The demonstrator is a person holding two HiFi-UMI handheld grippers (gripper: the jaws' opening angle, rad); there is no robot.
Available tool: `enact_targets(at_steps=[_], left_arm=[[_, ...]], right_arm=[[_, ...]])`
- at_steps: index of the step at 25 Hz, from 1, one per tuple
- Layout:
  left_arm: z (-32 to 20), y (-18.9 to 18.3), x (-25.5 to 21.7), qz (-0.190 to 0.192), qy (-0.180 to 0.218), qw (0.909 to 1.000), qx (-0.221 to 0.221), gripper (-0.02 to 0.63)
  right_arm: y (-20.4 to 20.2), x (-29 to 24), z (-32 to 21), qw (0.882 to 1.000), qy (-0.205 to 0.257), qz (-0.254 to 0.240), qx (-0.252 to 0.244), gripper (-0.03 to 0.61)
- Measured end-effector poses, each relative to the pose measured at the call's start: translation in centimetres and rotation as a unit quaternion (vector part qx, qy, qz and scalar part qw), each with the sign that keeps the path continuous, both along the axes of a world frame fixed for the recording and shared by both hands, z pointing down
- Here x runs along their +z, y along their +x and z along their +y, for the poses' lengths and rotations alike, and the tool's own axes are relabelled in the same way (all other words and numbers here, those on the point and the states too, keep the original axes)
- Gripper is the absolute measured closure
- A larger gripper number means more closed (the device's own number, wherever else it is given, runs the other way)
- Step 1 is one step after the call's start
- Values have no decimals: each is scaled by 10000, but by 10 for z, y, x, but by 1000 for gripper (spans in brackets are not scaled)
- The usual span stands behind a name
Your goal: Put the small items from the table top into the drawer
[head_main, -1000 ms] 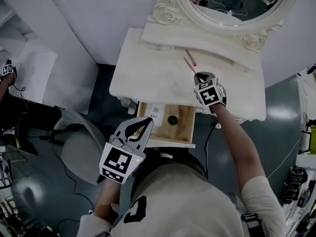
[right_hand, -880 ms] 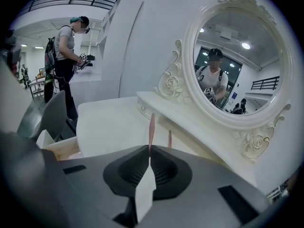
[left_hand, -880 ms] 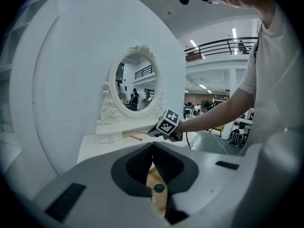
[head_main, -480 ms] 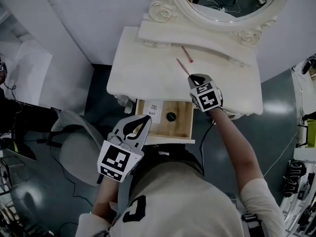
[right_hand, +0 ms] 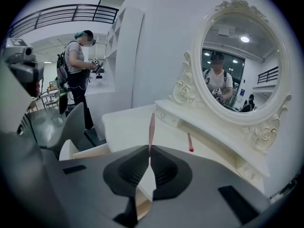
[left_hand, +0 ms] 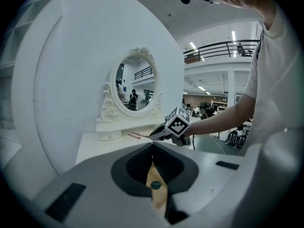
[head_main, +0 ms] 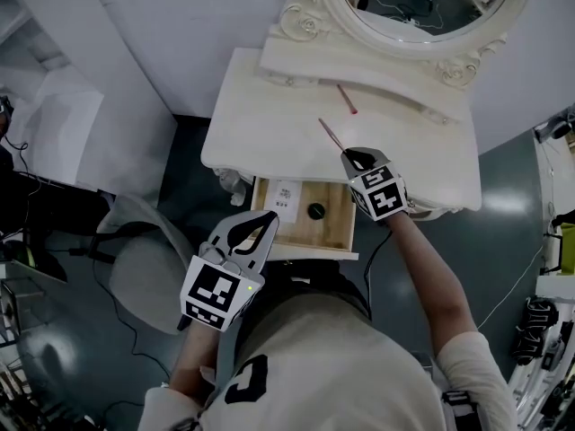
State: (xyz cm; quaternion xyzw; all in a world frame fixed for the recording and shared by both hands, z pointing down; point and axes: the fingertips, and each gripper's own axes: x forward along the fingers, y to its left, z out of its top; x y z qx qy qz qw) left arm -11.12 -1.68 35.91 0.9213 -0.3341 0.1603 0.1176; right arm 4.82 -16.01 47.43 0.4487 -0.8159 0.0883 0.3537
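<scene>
Stick point(head_main: 331, 135) pinched in the right gripper point(head_main: 346, 155), raised over the table top point(head_main: 260, 124) just behind the open drawer point(head_main: 334, 233).
The jaws are clamped on the stick's near end, and the rest of it points away from the drawer. It looks thin, light and stiff. It is likely to swivel or slide in an end grip and to roll once set down, so a hold nearer the middle would steady it. A second stick point(head_main: 346, 99), red-tipped, lies farther behind the drawer. The left gripper point(head_main: 269, 218) hovers at the drawer's front left corner, jaws together, with nothing in them. The head view shows the drawer's whole inside: a round dark item point(head_main: 315, 211) and a card point(head_main: 286, 197). The left gripper view catches only the round item. The right gripper view alone shows the pads closed on the stick.
</scene>
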Motion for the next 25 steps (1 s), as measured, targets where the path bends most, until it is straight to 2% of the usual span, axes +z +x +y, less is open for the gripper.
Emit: enact_targets(at_steps=[9,25], left_arm=[[7,0,7,-55,-77,10000,-6,555],[11,3,13,-79,-202,9998,16,555]], right_arm=[[-29,9,33,9984,-83,-133,-549,543],[-49,30,61,9929,-498,-431,-987,543]])
